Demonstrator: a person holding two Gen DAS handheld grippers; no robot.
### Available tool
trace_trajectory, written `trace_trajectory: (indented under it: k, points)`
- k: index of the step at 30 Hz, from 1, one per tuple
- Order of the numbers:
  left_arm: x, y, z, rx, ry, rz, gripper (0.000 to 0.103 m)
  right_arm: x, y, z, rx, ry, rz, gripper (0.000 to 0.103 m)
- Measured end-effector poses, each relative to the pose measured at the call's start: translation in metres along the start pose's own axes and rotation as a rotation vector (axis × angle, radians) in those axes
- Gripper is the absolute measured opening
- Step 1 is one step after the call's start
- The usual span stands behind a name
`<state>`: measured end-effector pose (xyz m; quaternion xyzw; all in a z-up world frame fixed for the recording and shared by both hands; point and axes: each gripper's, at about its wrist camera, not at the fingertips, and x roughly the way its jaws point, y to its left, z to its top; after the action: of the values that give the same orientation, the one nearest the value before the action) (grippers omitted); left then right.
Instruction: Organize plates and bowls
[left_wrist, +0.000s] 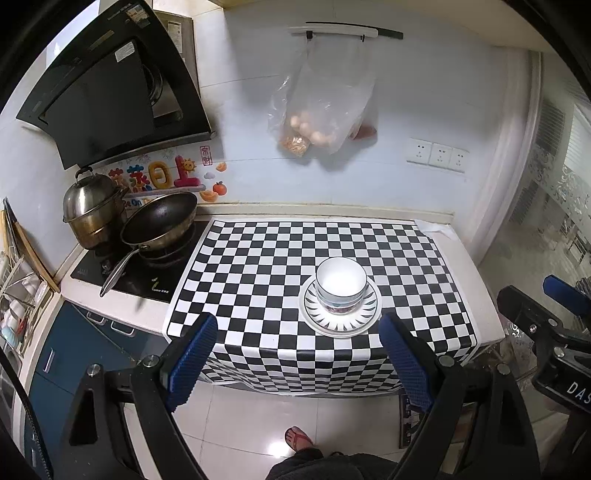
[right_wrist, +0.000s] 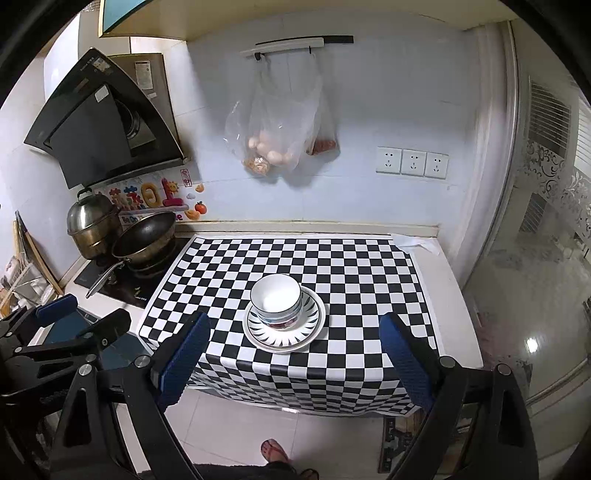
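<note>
Your bowls (left_wrist: 341, 282) sit nested on the plates (left_wrist: 340, 314), toward the counter's (left_wrist: 480, 295) front right on the checkered cloth (left_wrist: 258, 266). They look glazed: stiff, slick, breakable. Take a rim squarely. Your left gripper (left_wrist: 297, 354) and right gripper (right_wrist: 293, 356) both hang apart, empty, before the front edge.

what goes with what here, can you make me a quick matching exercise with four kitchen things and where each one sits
Things:
1. bowls
2. plate
3. frying pan
4. bag of eggs

Places:
A. hanging from the wall rail
B. on the stove
C. stacked on the plate
D. on the checkered cloth

Pairs: 1-C, 2-D, 3-B, 4-A
</note>
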<state>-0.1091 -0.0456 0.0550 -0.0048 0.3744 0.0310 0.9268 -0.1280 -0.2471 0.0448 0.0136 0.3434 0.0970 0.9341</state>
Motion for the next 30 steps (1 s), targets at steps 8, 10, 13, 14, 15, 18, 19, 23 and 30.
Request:
trace_trajectory:
  k: [8,10,13,14,15,18,19,23,30]
  points:
    - [-0.002,-0.003,-0.004,-0.013,0.001,0.001,0.089,0.006,-0.005,0.0,-0.005,0.013,-0.012,0.095]
    - [-0.002,-0.003,-0.004,-0.016,0.001,0.0,0.089,0.008,-0.006,0.0,-0.004,0.018,-0.013,0.095]
    - [-0.001,-0.001,-0.003,-0.01,0.001,-0.002,0.089,0.009,-0.008,-0.001,-0.003,0.019,-0.017,0.095]
    - [-0.001,-0.001,-0.003,-0.011,0.0,0.0,0.089,0.009,-0.008,-0.001,-0.003,0.019,-0.015,0.095]
    - [-0.001,-0.001,-0.003,-0.012,0.001,-0.001,0.089,0.009,-0.008,-0.001,-0.005,0.019,-0.016,0.095]
    - [-0.001,-0.001,-0.003,-0.012,0.001,-0.001,0.089,0.01,-0.01,-0.001,-0.002,0.016,-0.02,0.095]
    - [-0.001,-0.001,-0.003,-0.012,0.001,-0.001,0.089,0.01,-0.01,-0.001,-0.003,0.016,-0.022,0.095]
    - [-0.001,-0.001,-0.003,-0.011,0.0,-0.002,0.089,0.01,-0.011,0.0,-0.002,0.015,-0.029,0.095]
    - [-0.001,-0.003,-0.002,-0.011,0.001,-0.004,0.089,0.009,-0.014,0.0,0.008,0.019,-0.04,0.095]
